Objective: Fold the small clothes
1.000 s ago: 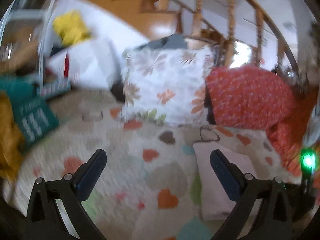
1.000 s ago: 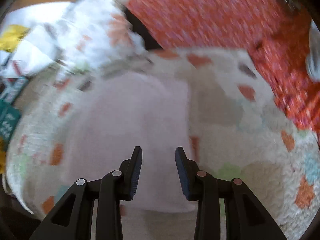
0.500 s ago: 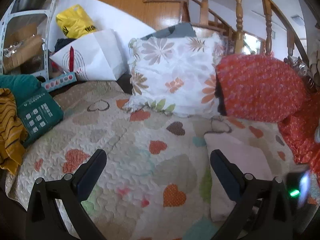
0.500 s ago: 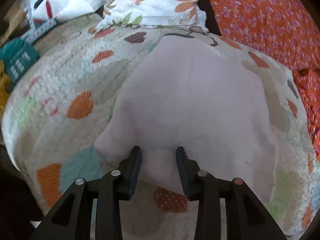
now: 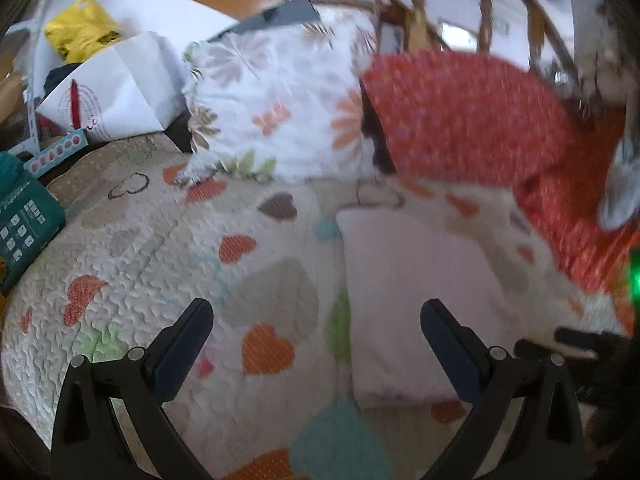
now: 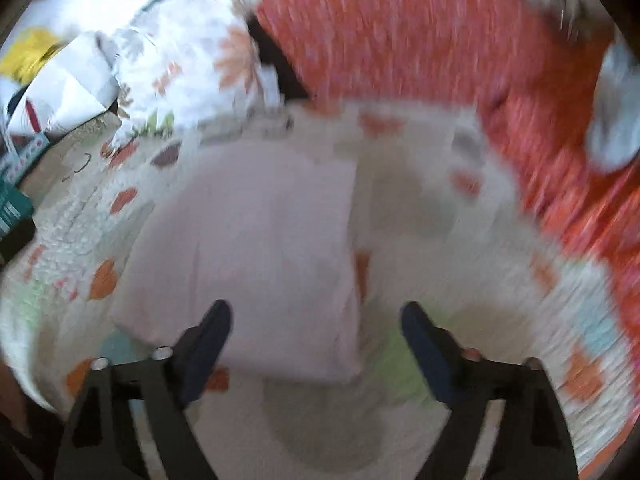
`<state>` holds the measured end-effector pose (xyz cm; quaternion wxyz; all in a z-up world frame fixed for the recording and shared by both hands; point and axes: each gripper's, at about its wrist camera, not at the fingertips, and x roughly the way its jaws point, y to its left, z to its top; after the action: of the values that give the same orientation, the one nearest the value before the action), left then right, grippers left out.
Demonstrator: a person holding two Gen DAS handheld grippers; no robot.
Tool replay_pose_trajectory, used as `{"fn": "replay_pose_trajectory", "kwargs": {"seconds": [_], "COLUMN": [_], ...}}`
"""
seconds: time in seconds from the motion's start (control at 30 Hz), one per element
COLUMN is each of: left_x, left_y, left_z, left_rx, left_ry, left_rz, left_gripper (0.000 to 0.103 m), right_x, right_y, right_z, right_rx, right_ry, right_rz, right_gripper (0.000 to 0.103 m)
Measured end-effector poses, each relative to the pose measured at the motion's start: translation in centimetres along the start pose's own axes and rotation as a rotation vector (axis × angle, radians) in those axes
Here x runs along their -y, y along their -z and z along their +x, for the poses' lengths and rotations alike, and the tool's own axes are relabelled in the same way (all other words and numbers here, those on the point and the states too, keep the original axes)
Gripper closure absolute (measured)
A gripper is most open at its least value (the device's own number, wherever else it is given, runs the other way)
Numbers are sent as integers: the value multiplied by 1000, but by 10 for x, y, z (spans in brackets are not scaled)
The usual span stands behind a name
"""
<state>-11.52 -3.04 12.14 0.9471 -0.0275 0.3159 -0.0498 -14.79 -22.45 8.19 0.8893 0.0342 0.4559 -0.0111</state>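
Note:
A pale pink garment [image 5: 412,292] lies folded into a flat rectangle on the heart-patterned quilt [image 5: 168,256]. In the left wrist view it sits right of centre, and my left gripper [image 5: 316,336] is open and empty above the quilt, its right finger over the garment's near edge. In the right wrist view the pink garment [image 6: 256,264] lies left of centre. My right gripper [image 6: 316,336] is open wide and empty just above the garment's near right corner. The right wrist view is blurred.
A floral pillow [image 5: 276,104] and a red patterned cushion [image 5: 468,112] stand at the back of the quilt. A white paper bag [image 5: 116,92], a yellow bag [image 5: 80,32] and a teal box [image 5: 24,220] lie at the left. A wooden stair railing [image 5: 420,4] rises behind.
My right gripper has opened from nearly shut to wide open and pulled back off the pink garment. My left gripper stays open and has shifted slightly toward the garment.

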Motion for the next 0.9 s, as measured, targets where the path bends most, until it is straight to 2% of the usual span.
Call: {"fn": "replay_pose_trajectory", "kwargs": {"seconds": [0.1,0.37,0.63,0.9], "left_x": [12,20,20,13], "left_y": [7,17,21,23], "left_z": [12,31,34,36], "left_rx": [-45,-118,-143,-160], "left_ry": [-16,-39,-46,-57], "left_rz": [43,82,111,101], "left_gripper": [0,0,0,0], "right_x": [6,8,-13,-18], "right_y": [2,3,8,11], "right_z": [4,3,7,10], "right_rx": [-9,0,6,-4], "right_ry": [12,17,59,71], "right_rz": [14,16,-89,-109], "right_gripper": [17,16,16,16]}}
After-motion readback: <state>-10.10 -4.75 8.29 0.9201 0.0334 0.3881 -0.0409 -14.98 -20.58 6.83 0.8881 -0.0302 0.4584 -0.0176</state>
